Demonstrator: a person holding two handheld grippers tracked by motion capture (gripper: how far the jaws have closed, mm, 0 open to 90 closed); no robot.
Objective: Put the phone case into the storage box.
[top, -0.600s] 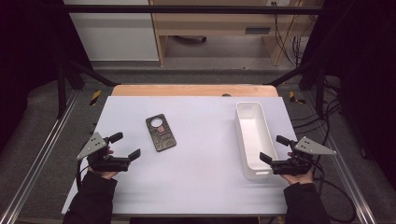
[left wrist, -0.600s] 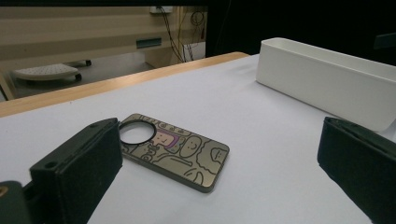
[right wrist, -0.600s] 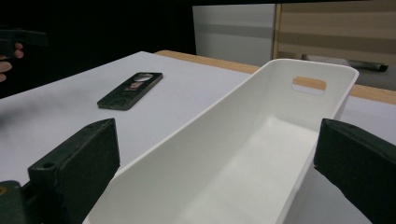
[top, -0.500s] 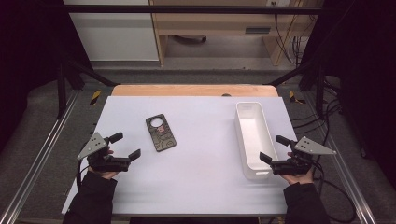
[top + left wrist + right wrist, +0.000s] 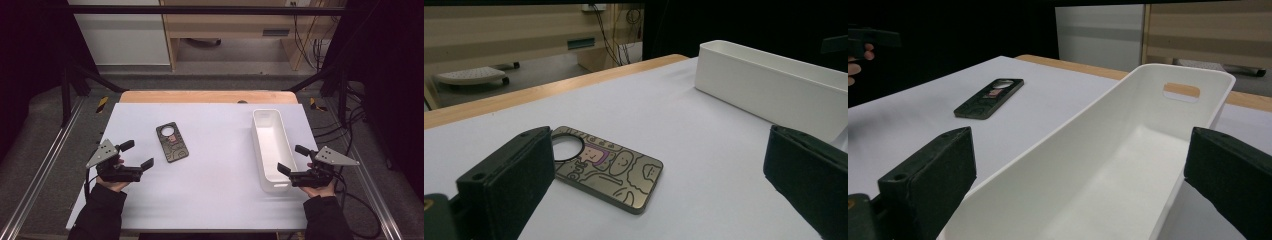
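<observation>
A long white bin [image 5: 272,150] stands on the right of the white table [image 5: 220,200], running near to far, with nothing inside; a slot handle shows in its far end wall. The dark plate [image 5: 172,142] with a round hole lies flat left of centre, well apart from the bin. The left gripper [image 5: 136,156] hovers near the plate, jaws wide, holding nothing. The right gripper [image 5: 292,160], jaws wide and bare, sits at the bin's near end.
</observation>
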